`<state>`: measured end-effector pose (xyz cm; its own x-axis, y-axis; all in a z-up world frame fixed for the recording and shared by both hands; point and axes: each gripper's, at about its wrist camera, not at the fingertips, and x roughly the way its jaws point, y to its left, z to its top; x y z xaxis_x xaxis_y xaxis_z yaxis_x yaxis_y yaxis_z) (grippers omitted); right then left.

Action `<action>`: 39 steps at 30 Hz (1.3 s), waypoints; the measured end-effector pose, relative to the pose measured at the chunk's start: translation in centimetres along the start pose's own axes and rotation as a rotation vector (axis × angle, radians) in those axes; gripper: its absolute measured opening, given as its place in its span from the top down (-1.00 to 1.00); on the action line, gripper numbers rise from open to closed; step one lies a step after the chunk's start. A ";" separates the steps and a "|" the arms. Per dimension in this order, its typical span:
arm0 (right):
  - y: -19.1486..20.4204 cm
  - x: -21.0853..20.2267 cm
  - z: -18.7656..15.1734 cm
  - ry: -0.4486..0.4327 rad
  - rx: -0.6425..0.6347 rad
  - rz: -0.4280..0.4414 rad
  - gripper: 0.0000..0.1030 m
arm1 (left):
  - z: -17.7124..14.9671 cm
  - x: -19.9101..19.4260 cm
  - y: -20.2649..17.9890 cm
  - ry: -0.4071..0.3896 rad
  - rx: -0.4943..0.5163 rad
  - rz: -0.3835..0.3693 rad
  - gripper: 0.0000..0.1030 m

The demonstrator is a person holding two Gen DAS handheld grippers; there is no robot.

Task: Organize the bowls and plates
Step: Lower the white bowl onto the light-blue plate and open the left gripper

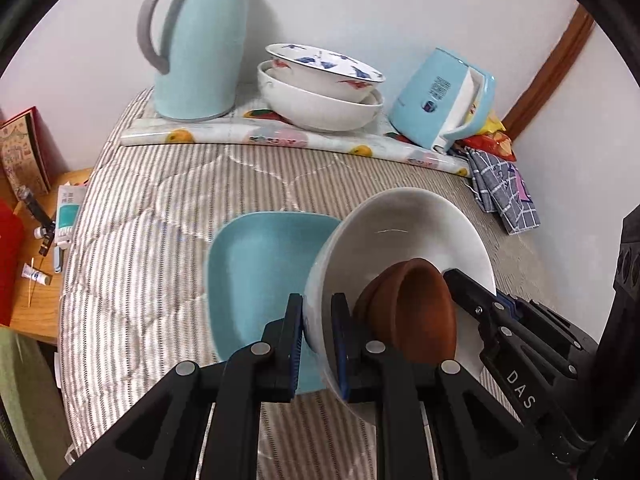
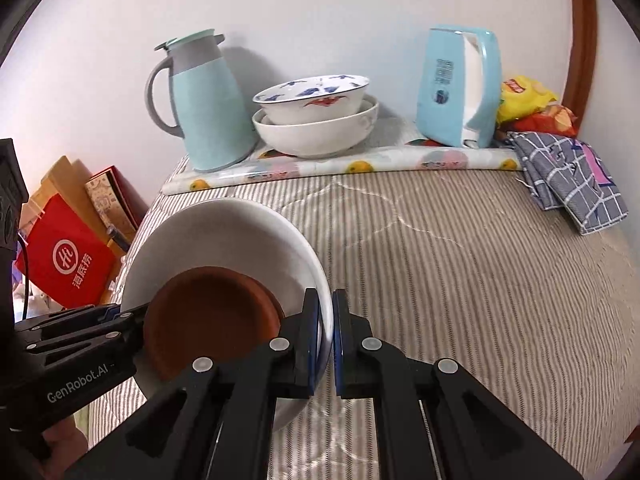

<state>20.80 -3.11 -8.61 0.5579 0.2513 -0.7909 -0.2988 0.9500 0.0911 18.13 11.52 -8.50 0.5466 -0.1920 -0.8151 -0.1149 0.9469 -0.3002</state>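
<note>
A white bowl (image 1: 404, 232) with a small brown dish (image 1: 420, 312) inside it is held tilted above the striped cloth. My left gripper (image 1: 317, 344) is shut on the bowl's left rim. My right gripper (image 2: 326, 340) is shut on the opposite rim of the same white bowl (image 2: 224, 232); the brown dish (image 2: 208, 316) also shows in the right wrist view. A light blue square plate (image 1: 256, 268) lies on the cloth just left of and below the bowl. Two stacked bowls (image 1: 320, 88), one blue-patterned in a plain white one, stand at the back.
A light blue thermos jug (image 1: 200, 48) stands back left, a light blue kettle (image 1: 440, 100) back right. A checked cloth (image 1: 504, 188) and snack bags (image 2: 528, 104) lie at the right. A side table (image 1: 36, 280) with small items and a red box (image 2: 68, 260) are on the left.
</note>
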 end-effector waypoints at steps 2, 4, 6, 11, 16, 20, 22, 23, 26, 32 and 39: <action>0.4 0.4 0.0 0.007 -0.004 0.007 0.87 | 0.0 0.1 0.6 0.004 -0.010 0.004 0.73; 0.8 0.9 0.1 0.014 -0.006 0.015 0.87 | -0.1 0.3 1.2 0.005 -0.017 0.009 0.73; 1.2 1.4 0.1 0.024 -0.006 0.025 0.87 | 0.0 0.4 1.8 0.008 -0.025 0.013 0.73; 2.1 2.5 0.2 0.040 -0.010 0.041 0.87 | 0.2 1.0 3.1 0.016 -0.039 0.020 0.73; 2.7 3.8 0.5 0.059 -0.015 0.048 0.87 | 0.5 1.6 4.1 0.026 -0.057 0.023 0.73; 2.9 4.4 0.6 0.070 -0.024 0.041 0.87 | 0.6 2.3 4.5 0.037 -0.059 0.019 0.73; 3.0 4.8 0.7 0.079 -0.023 0.038 0.87 | 0.7 2.6 4.5 0.044 -0.059 0.017 0.72; 2.9 4.9 0.8 0.082 -0.021 0.036 0.87 | 0.8 2.7 4.5 0.047 -0.059 0.015 0.72; 2.8 5.1 0.8 0.090 -0.027 0.027 0.87 | 0.8 3.1 4.5 0.054 -0.060 0.011 0.72; 2.4 6.3 0.5 0.118 -0.015 0.027 0.87 | 0.7 4.3 4.7 0.073 -0.065 0.008 0.72; 2.2 6.7 0.7 0.133 -0.015 0.021 0.87 | 1.0 4.7 4.7 0.077 -0.060 0.000 0.70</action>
<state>24.48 0.83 -13.27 0.4439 0.2434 -0.8624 -0.3215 0.9416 0.1003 20.93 15.29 -13.23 0.4818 -0.2137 -0.8498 -0.1654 0.9302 -0.3276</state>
